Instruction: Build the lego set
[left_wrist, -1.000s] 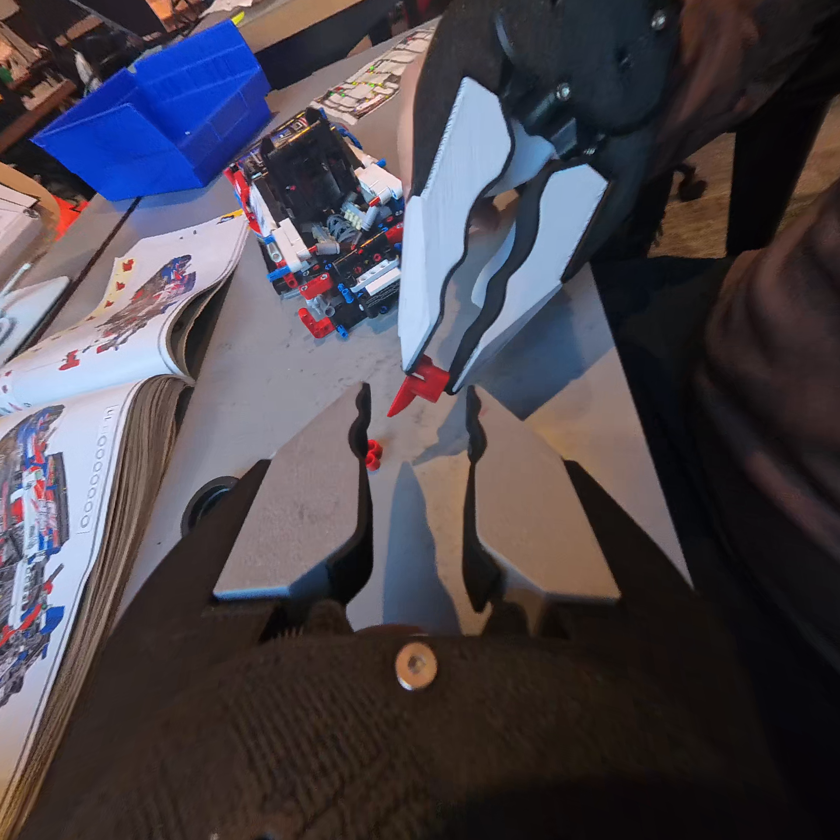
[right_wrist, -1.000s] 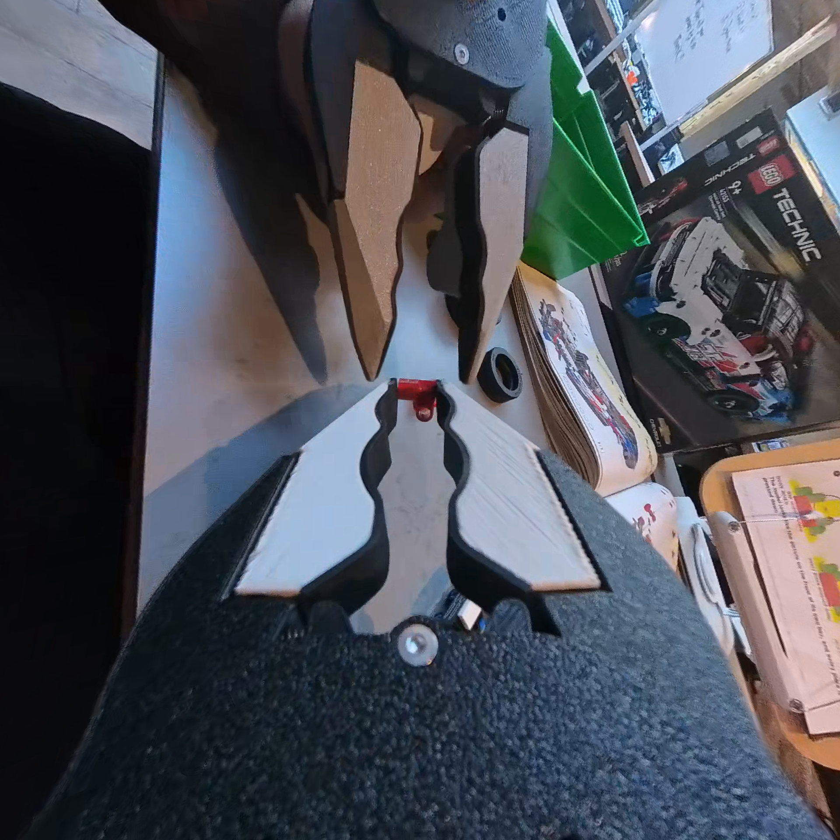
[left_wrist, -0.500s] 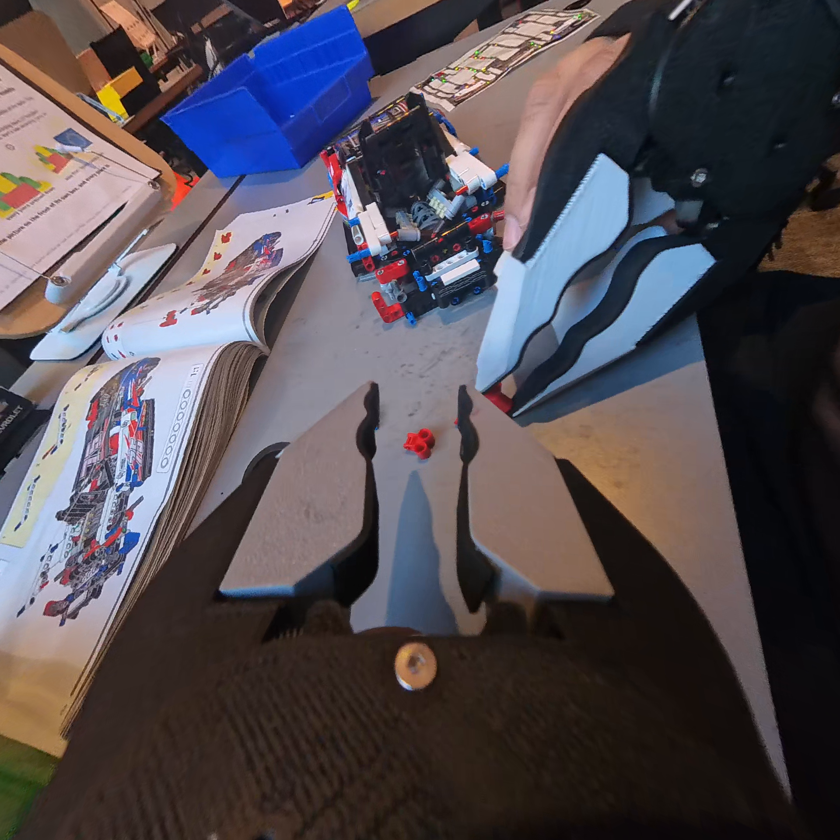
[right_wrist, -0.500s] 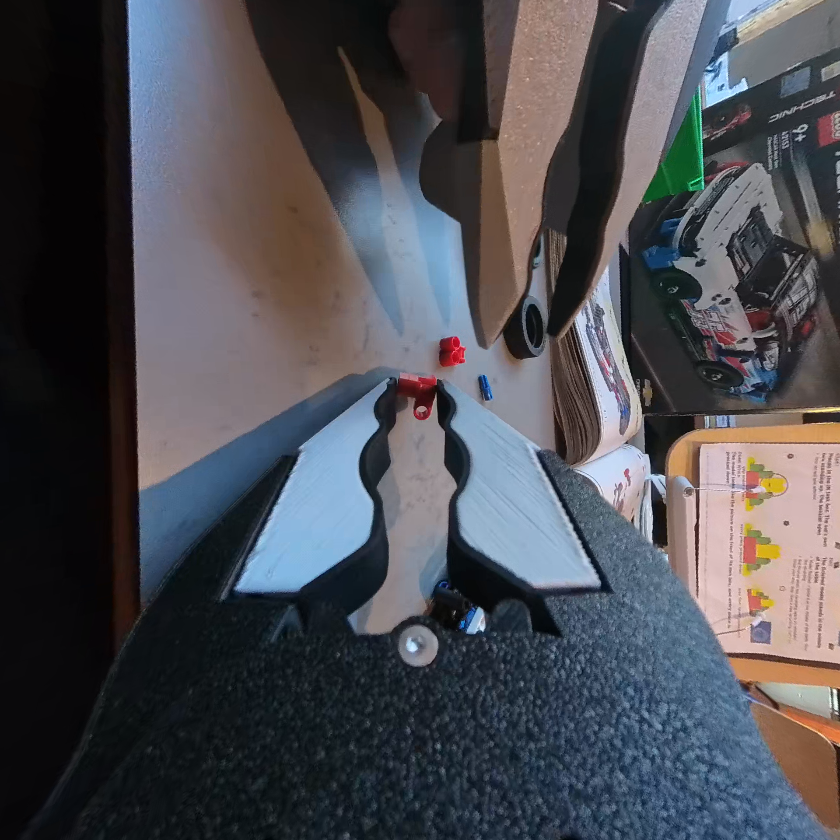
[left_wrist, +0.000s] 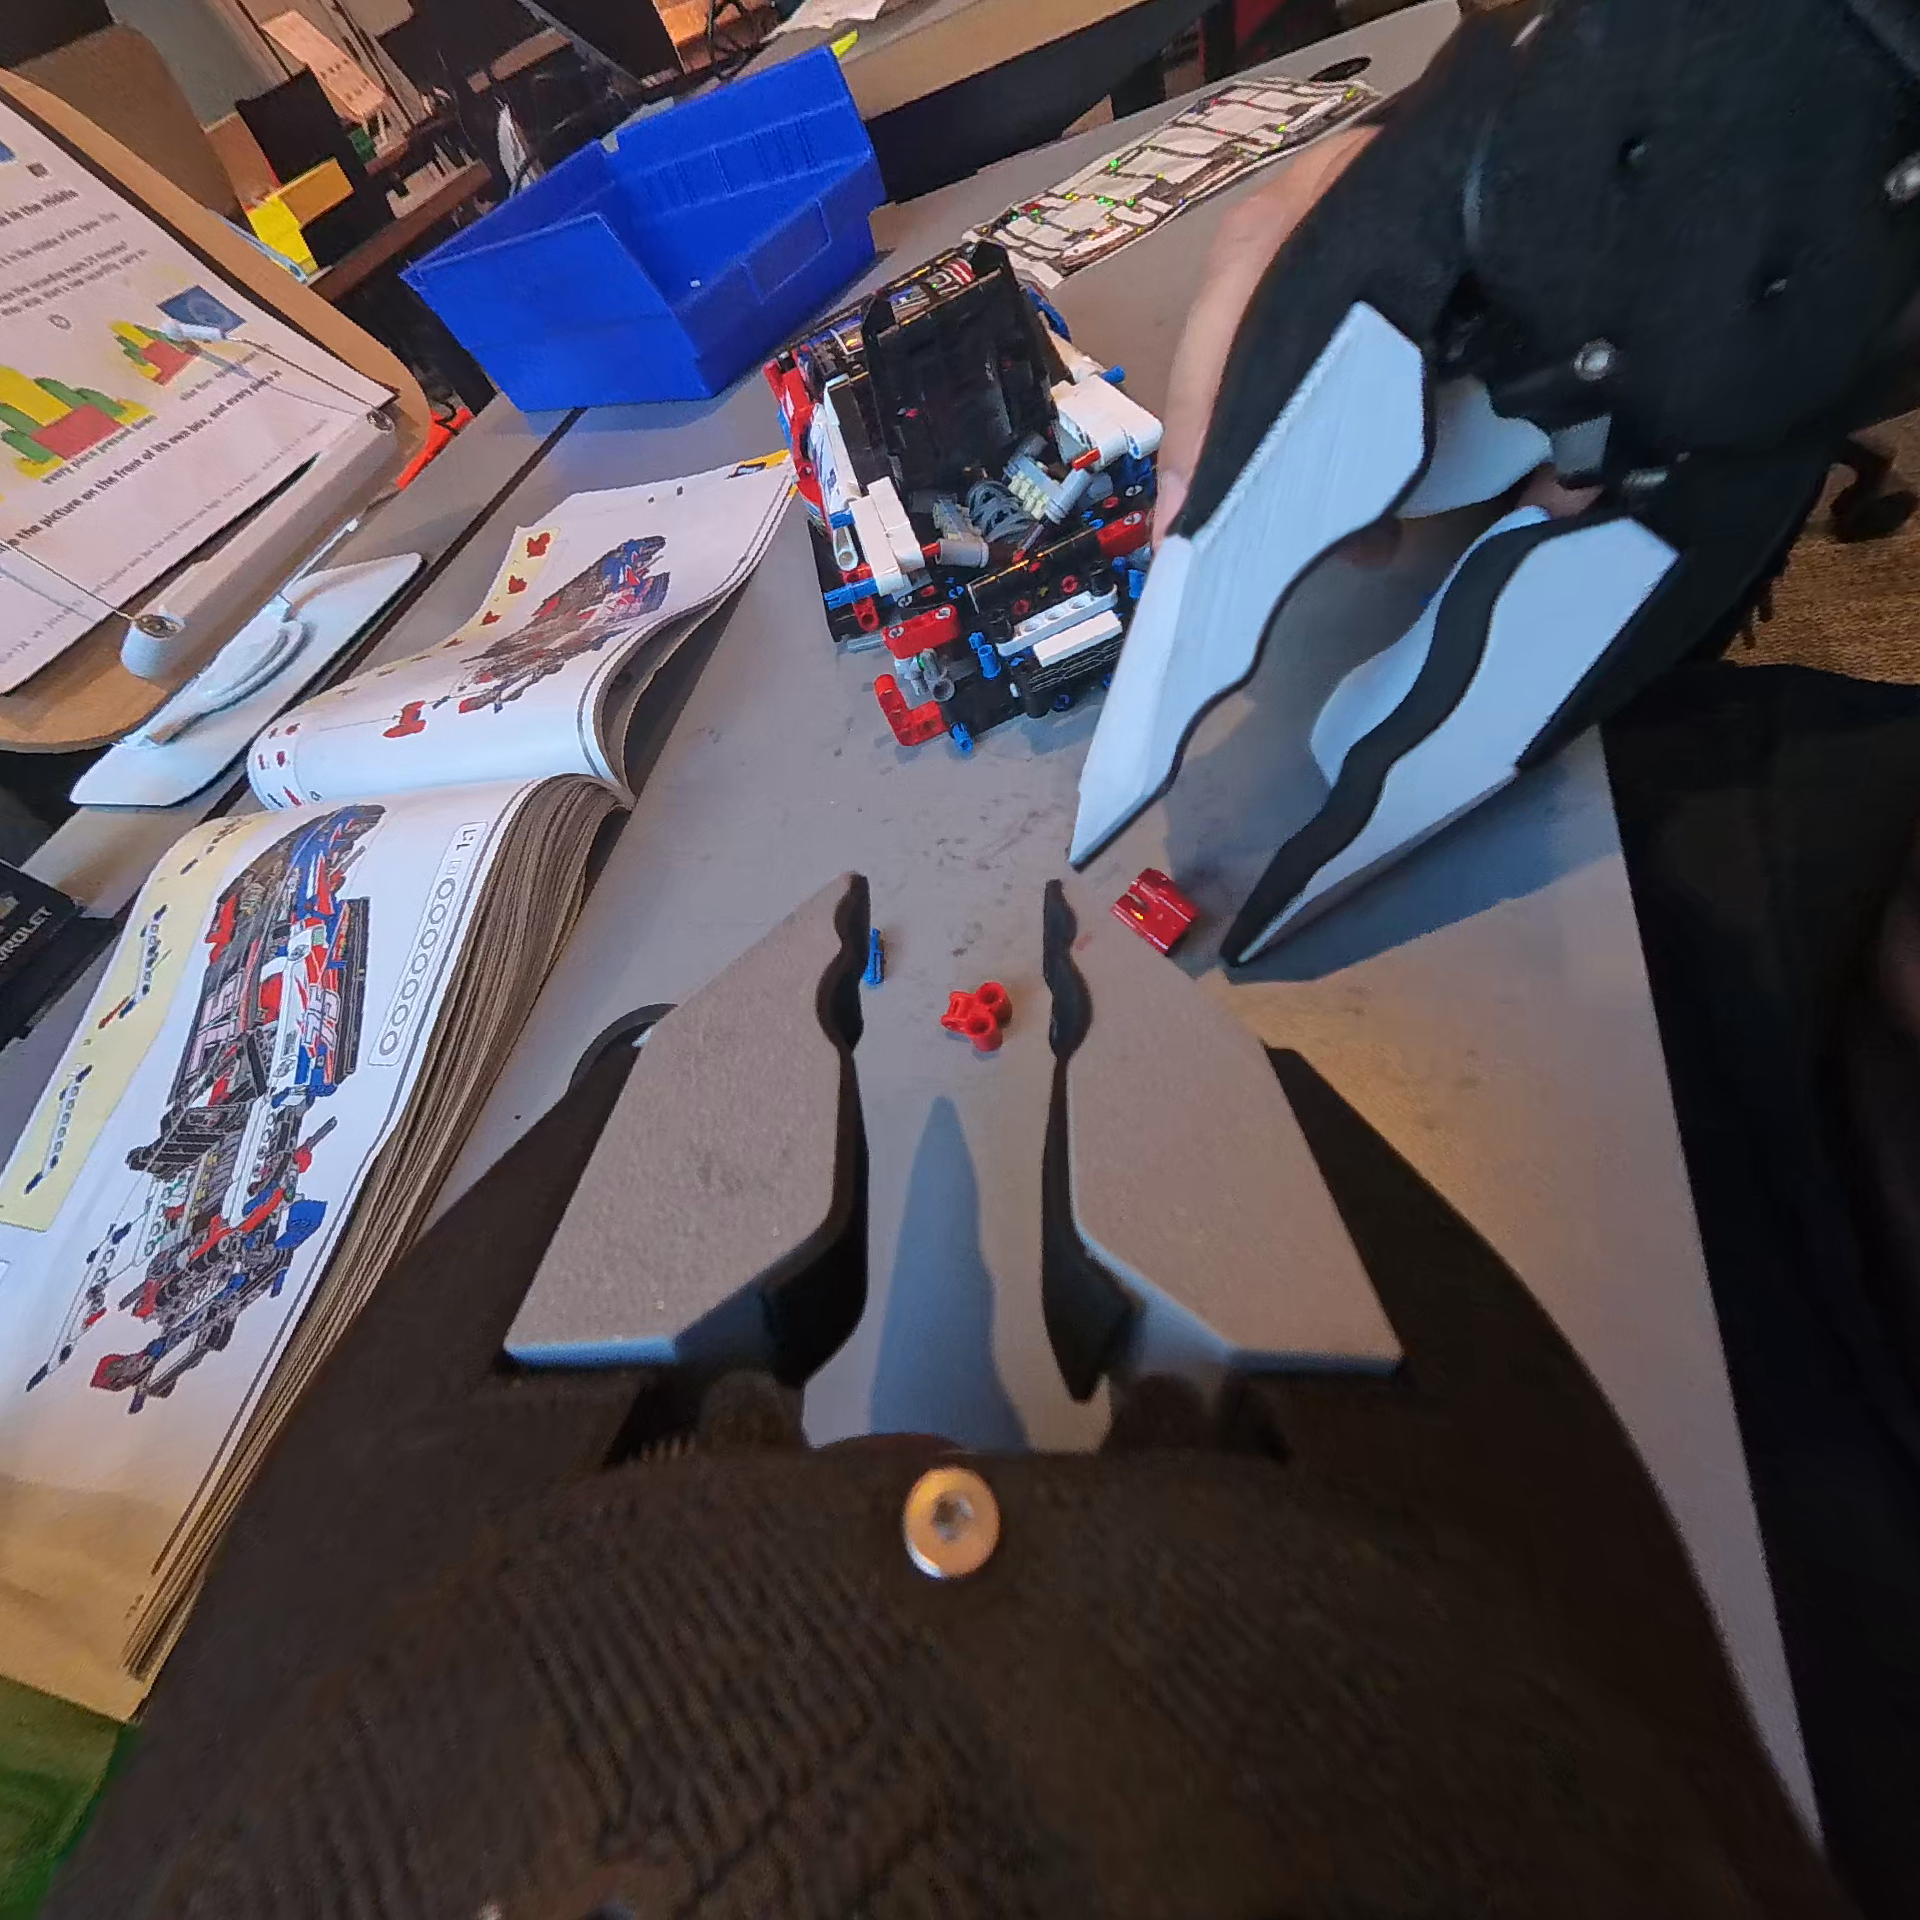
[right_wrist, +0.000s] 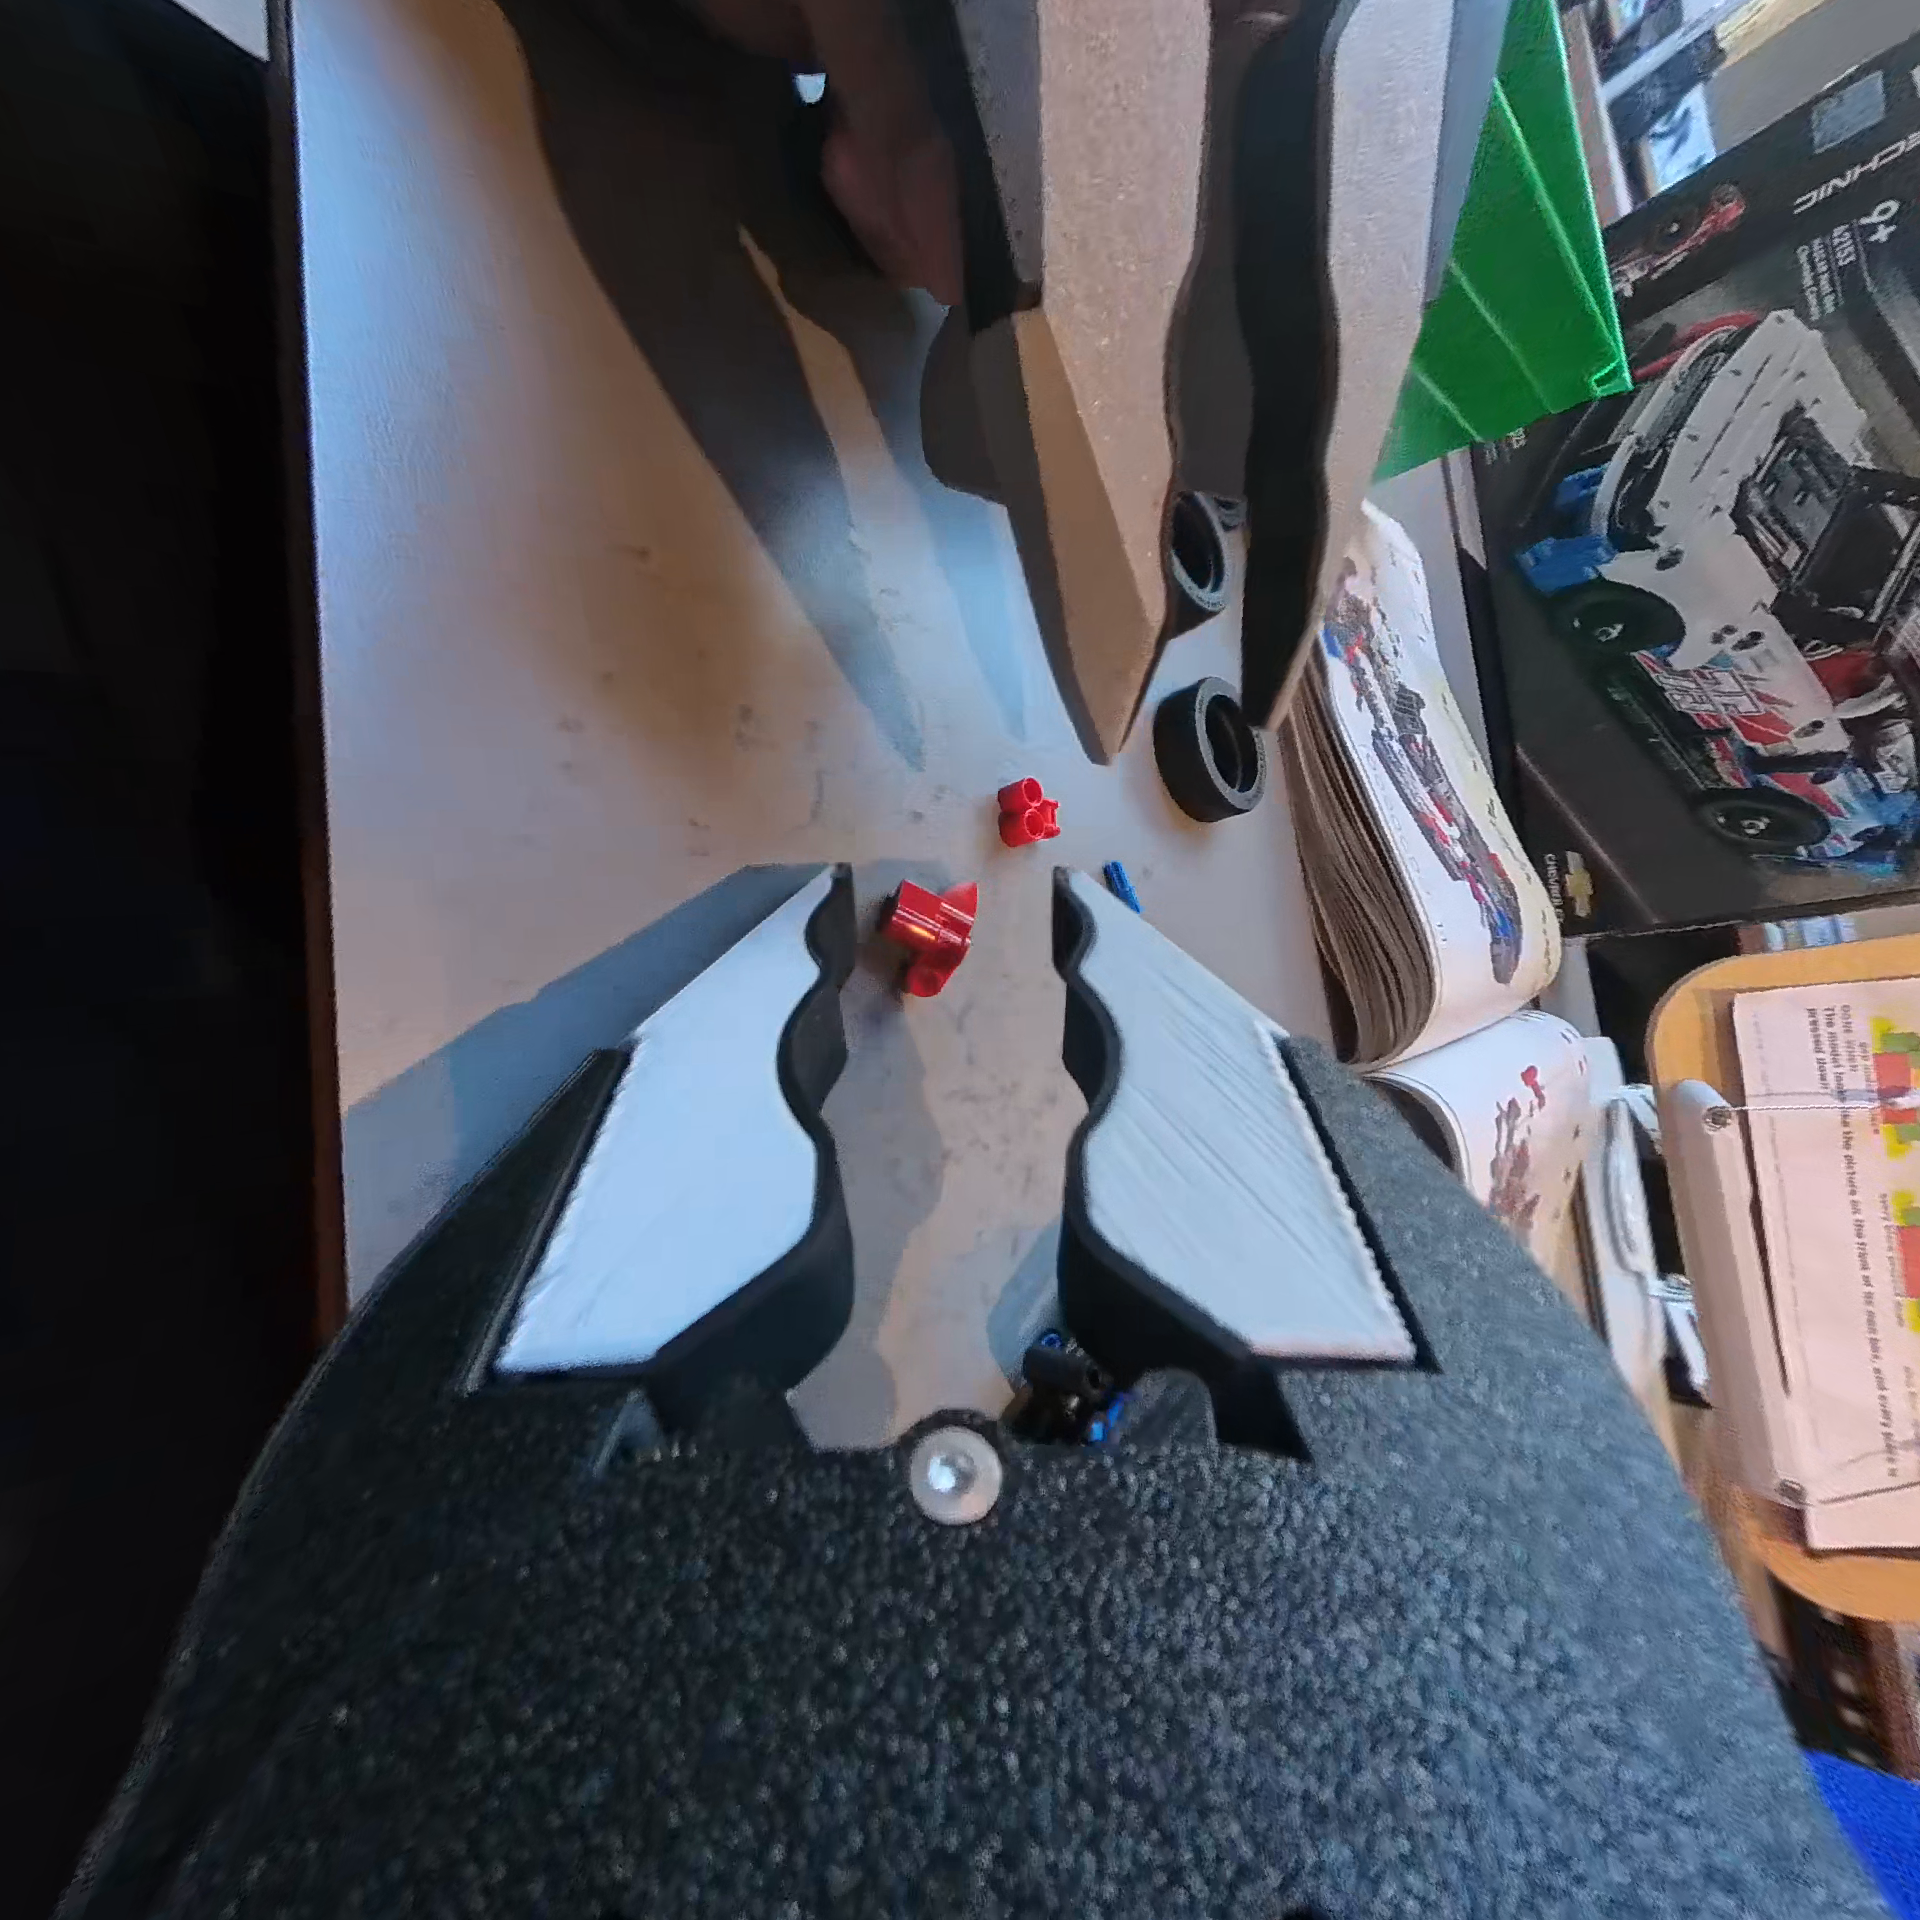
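A half-built lego car (left_wrist: 977, 520) stands on the grey table (left_wrist: 1403, 1143). My left gripper (left_wrist: 951, 904) is open and empty, with a small red connector (left_wrist: 977, 1015) lying on the table between its fingers and a blue pin (left_wrist: 875, 956) by its left fingertip. My right gripper (right_wrist: 951, 883) is open; a larger red piece (right_wrist: 928, 928) lies on the table between its fingertips, near the left one. It also shows in the left wrist view (left_wrist: 1153, 909), between the right gripper's white fingers (left_wrist: 1164, 665). The small red connector (right_wrist: 1027, 814) and blue pin (right_wrist: 1122, 885) lie just beyond.
An open instruction book (left_wrist: 343, 935) lies left of the car. A blue bin (left_wrist: 675, 270) and a sticker sheet (left_wrist: 1174, 156) sit behind it. Black tyres (right_wrist: 1210, 764) lie by the book. A green bin (right_wrist: 1496, 301), the set's box (right_wrist: 1766, 520) and a wooden stand (right_wrist: 1787, 1247) stand beyond. The half-built lego car (left_wrist: 977, 520) lies around 15 cm away from my right fingertips.
My right gripper opened and let go of the larger red piece, which now lies on the table. My left gripper drew back and rose, staying open.
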